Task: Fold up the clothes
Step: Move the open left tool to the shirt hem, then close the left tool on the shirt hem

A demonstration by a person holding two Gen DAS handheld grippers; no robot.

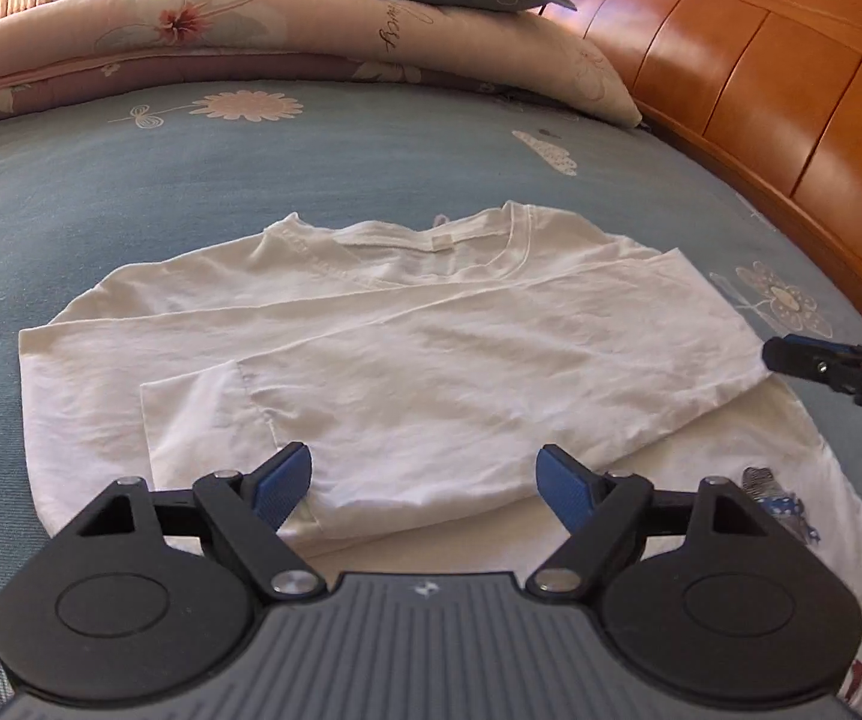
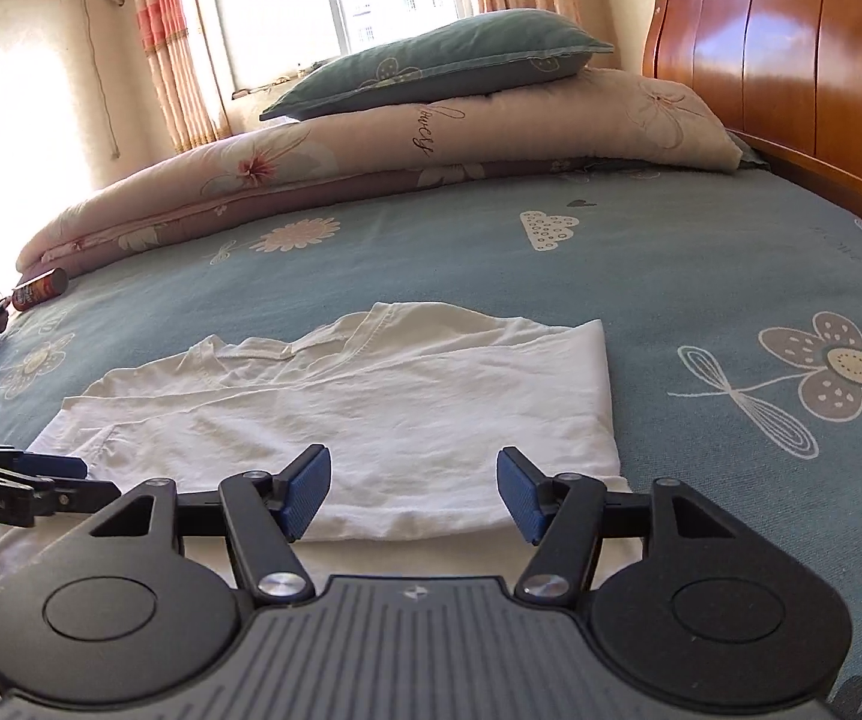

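Now, with both sets of jaws spread wide and empty, left gripper (image 1: 425,483) and right gripper (image 2: 414,489) poised just over the near folded edge of the shirt (image 1: 407,360), flat on the bed (image 1: 251,162). Best to pinch that doubled edge at two well-spread spots, catching every layer, then lift evenly and carry it toward the collar (image 1: 491,240). Worth keeping clear of the second garment (image 1: 791,480) underneath.

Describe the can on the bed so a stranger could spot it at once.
Start at the folded quilt lying across the far side of the bed. Follow it to its left end, where the can lies on its side on the blue sheet. It is the only small reddish-brown cylinder there; all else around it is fabric.
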